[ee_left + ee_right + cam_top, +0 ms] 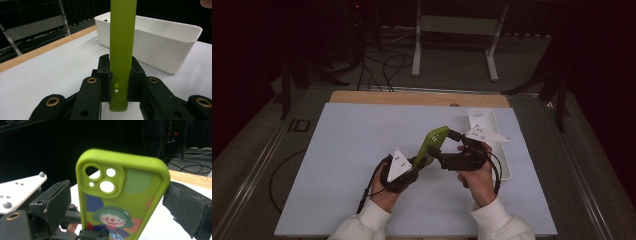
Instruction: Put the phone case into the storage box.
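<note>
A lime-green phone case (pixel 432 142) with a cartoon clown printed on it (pixel 140 202) stands on end above the middle of the table. My left gripper (pixel 419 162) is shut on its lower end, and the black pads (pixel 103 75) press on both faces of the case (pixel 122 37). My right gripper (pixel 441 151) comes in from the right and is open. Its jaws straddle the upper part with the camera cut-out. In the right gripper view a gap shows beside the left pad (pixel 56 202), while the right pad (pixel 185 207) stands close to the case's edge.
A white rectangular bin (pixel 504 155) lies along the right side of the pale blue table sheet (pixel 342 165), just behind my right hand; its wall (pixel 160 45) shows beyond the case. A wooden strip (pixel 417 98) borders the far edge. A stand and cables lie on the floor beyond.
</note>
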### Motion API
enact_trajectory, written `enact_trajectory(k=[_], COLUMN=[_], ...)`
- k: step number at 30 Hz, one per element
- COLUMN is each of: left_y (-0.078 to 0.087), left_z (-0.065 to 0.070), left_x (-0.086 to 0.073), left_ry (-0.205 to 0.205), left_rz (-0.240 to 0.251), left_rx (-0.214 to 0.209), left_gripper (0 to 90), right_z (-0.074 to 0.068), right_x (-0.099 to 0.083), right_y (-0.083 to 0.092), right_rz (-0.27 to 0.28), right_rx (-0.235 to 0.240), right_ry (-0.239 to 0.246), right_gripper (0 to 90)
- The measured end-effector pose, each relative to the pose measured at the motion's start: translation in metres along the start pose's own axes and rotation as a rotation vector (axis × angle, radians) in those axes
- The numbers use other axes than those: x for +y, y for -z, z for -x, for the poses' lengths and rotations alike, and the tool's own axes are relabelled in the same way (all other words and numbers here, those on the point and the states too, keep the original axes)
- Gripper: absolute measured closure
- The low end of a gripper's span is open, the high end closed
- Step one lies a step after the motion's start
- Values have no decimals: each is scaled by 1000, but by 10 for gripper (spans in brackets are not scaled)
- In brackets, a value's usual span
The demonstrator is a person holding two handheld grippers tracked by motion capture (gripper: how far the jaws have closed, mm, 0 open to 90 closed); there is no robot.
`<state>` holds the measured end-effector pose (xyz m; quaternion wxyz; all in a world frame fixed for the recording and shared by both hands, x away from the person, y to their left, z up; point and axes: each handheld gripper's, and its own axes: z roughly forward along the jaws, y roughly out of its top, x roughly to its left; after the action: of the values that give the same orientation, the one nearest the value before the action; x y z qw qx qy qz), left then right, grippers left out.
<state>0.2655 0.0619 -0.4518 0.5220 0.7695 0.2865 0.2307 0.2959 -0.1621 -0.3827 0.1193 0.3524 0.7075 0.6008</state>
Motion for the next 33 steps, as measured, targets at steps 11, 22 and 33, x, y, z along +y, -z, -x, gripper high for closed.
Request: enact_trajectory(k=[11,22,33], left_y=[-3,-6,-8], left_z=[5,10,9], left_x=[-4,-8,-10], left_ry=[-6,-2,5], left_rz=[-15,-33,-44], left_rx=[-11,-41,-43], left_gripper=[771,771,769], right_z=[-3,-6,-6], right_x=[3,3,3], right_y=[-7,-10,-11], right_rz=[12,-15,-44], right_rx=[-3,-33,-45], right_ry=[-27,-24,-11], right_gripper=[81,140,150])
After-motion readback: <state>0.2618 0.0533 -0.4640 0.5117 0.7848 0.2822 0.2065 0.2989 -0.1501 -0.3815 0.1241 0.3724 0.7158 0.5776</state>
